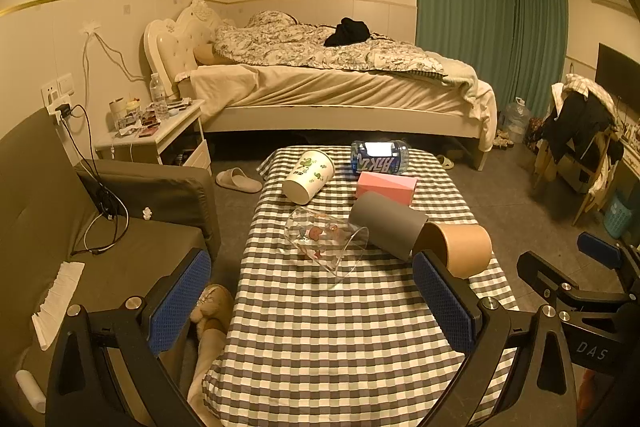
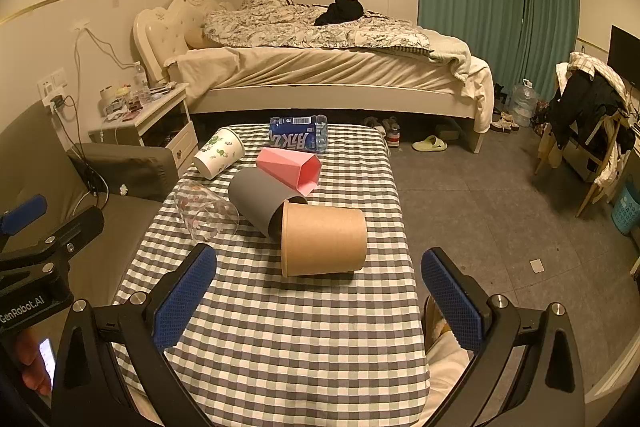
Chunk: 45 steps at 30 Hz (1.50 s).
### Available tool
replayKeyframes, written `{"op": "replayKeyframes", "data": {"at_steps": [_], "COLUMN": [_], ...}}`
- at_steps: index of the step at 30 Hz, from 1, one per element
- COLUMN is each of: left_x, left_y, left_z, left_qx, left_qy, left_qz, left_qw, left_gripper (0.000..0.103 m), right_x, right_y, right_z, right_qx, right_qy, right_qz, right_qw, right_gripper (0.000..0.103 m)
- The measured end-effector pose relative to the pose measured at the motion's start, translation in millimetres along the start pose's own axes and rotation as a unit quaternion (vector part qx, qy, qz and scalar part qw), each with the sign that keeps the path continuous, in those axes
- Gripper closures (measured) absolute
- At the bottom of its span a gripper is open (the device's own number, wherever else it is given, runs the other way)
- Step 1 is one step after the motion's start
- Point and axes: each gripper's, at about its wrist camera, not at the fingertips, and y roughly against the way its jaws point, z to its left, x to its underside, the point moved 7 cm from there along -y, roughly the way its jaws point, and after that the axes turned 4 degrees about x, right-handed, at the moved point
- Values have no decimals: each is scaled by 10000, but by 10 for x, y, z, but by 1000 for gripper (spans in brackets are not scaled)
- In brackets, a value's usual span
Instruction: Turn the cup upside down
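Note:
Several cups lie on their sides on the checkered table (image 1: 320, 339) (image 2: 288, 331): a brown paper cup (image 1: 464, 247) (image 2: 324, 241), a grey cup (image 1: 386, 225) (image 2: 258, 199), a clear glass cup (image 1: 326, 243) (image 2: 204, 213), a pink cup (image 1: 386, 187) (image 2: 294, 169) and a white cup with green print (image 1: 308, 175) (image 2: 219, 151). My left gripper (image 1: 312, 307) is open and empty, just short of the glass cup. My right gripper (image 2: 320, 299) is open and empty, just short of the brown cup.
A blue-labelled bottle pack (image 1: 380, 155) (image 2: 298, 138) lies at the table's far end. A grey sofa (image 1: 60, 227) is to the left, with a nightstand (image 1: 156, 135) and a bed (image 1: 340, 79) beyond. A chair with clothes (image 2: 588, 131) stands at the right.

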Motion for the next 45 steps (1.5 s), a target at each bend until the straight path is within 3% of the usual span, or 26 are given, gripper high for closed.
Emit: {"op": "replayKeyframes", "data": {"at_steps": [45], "left_x": [7], "left_y": [-4], "left_z": [-5], "left_qx": [-15], "left_qy": [-13], "left_qz": [22], "left_qw": [10000], "left_gripper": [0], "right_x": [4], "right_y": [-4], "right_z": [65], "right_qx": [-21], "right_qy": [34], "right_qz": [26], "right_qw": [10000], "right_gripper": [0]}}
